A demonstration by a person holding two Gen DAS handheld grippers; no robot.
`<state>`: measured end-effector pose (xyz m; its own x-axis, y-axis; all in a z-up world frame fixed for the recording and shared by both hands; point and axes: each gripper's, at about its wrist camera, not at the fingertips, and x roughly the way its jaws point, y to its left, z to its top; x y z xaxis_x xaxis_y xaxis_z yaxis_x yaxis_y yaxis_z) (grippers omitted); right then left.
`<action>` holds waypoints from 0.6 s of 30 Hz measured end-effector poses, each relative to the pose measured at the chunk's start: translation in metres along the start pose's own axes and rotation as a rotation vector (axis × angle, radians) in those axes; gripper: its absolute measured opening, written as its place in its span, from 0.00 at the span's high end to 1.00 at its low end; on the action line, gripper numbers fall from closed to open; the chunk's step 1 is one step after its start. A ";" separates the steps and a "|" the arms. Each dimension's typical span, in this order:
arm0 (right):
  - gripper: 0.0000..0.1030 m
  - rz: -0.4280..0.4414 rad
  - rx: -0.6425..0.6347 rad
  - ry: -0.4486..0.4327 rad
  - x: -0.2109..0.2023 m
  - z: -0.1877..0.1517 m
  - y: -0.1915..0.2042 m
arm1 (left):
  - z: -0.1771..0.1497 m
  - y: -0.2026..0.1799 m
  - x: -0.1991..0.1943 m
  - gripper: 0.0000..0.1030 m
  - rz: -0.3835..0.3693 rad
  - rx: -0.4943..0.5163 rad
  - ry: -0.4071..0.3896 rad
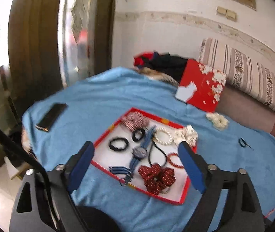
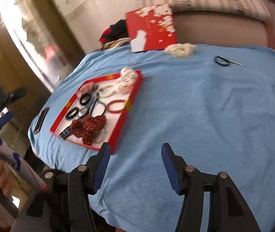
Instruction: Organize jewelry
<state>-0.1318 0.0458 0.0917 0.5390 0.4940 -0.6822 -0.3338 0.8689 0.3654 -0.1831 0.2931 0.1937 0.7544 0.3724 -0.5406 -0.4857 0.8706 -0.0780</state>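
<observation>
A shallow red-rimmed tray (image 1: 102,135) (image 2: 122,119) lies on a blue cloth. In it are a red dotted scrunchie (image 1: 156,177) (image 2: 89,127), a blue watch (image 1: 139,152), black hair ties (image 1: 118,144), a pearl bracelet (image 1: 163,136), a red bead bracelet (image 1: 173,160) (image 2: 116,106), a striped scrunchie (image 1: 135,120) and a white scrunchie (image 1: 188,135) at the rim. My left gripper (image 1: 136,153) is open and empty above the tray. My right gripper (image 2: 135,150) is open and empty over the cloth, right of the tray.
A white scrunchie (image 1: 217,120) (image 2: 180,50) and a dark blue ring-shaped piece with a thin metal point (image 1: 243,142) (image 2: 226,61) lie on the cloth. A red box lid (image 1: 203,85) (image 2: 153,29) leans at the back. A black phone (image 1: 51,117) (image 2: 41,119) lies left. A sofa stands behind.
</observation>
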 end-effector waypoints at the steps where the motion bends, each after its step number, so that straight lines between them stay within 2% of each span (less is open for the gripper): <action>1: 0.42 -0.001 0.017 -0.007 -0.003 0.000 -0.005 | -0.002 -0.002 -0.009 0.09 0.034 0.003 -0.050; 4: 0.42 -0.006 0.040 -0.020 -0.007 -0.004 -0.011 | -0.004 -0.004 -0.031 0.02 0.102 0.007 -0.156; 7: 0.42 -0.005 0.050 -0.027 -0.011 -0.008 -0.015 | -0.002 -0.005 -0.048 0.00 0.100 -0.007 -0.202; 10: 0.42 -0.021 0.053 -0.035 -0.014 -0.011 -0.018 | 0.000 -0.013 -0.057 0.00 0.093 0.017 -0.194; 15: 0.41 -0.052 0.060 -0.064 -0.024 -0.011 -0.025 | -0.006 -0.035 -0.062 0.00 0.091 0.115 -0.181; 18: 0.39 -0.062 0.069 -0.072 -0.028 -0.012 -0.030 | -0.014 -0.045 -0.060 0.00 0.072 0.150 -0.149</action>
<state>-0.1465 0.0057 0.0929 0.6119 0.4378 -0.6587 -0.2450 0.8968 0.3685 -0.2128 0.2265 0.2180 0.7821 0.4694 -0.4099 -0.4785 0.8737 0.0876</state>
